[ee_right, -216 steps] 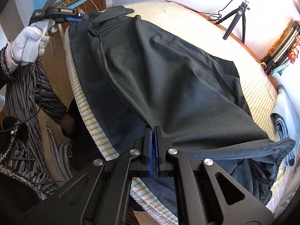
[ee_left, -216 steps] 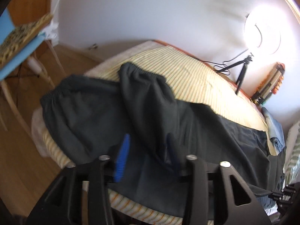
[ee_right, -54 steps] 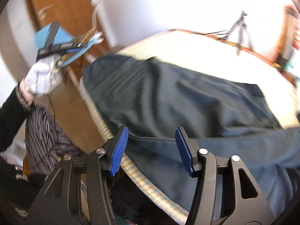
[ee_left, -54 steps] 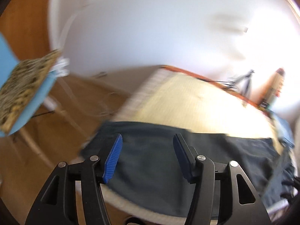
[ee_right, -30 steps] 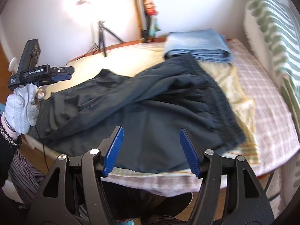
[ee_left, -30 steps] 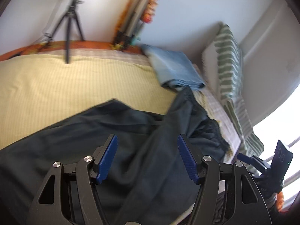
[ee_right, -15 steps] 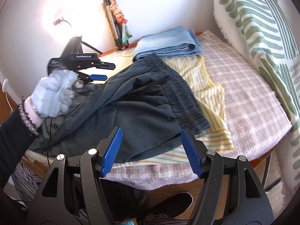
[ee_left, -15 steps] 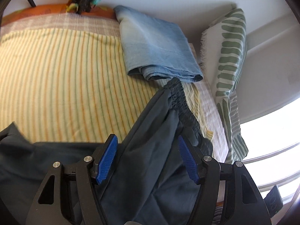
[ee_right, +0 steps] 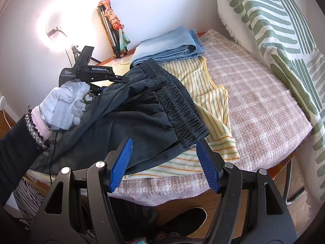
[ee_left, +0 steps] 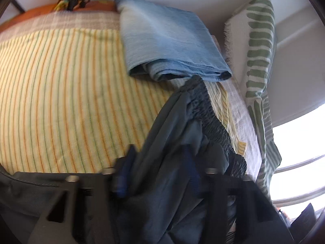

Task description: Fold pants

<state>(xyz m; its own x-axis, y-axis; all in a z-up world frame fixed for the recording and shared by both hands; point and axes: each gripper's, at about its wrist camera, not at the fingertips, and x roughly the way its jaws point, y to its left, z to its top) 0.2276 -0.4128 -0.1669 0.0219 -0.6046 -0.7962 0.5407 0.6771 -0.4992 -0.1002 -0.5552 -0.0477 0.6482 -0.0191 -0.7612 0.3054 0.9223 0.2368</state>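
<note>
1. The dark pants lie on a yellow striped sheet on the bed, with the gathered elastic waistband toward 1 o'clock in the right wrist view and the legs trailing off toward 8 o'clock.
2. The waistband's far end stops just short of a folded pair of light blue jeans, which sits at 12 o'clock of the pants.
3. The left gripper is blurred in its own view; its jaws are closing, with a raised fold of the dark fabric bunched between them (whether the blue pads already press on the cloth I cannot tell through the blur).
4. In the right wrist view that same gripper sits at 10 o'clock, over the far edge of the pants near the waistband, held by a hand in a pale knitted glove with a dark sleeve behind it.
5. The right gripper hangs over the near edge of the bed with its blue-padded jaws spread wide and nothing between them; the near hem of the pants lies just beyond its left pad.
6. A pink checked blanket covers the bed at 3 o'clock, and a green-and-white patterned pillow leans at 2 o'clock.
7. A lit ring light on a stand glows against the wall at 10 o'clock.
</note>
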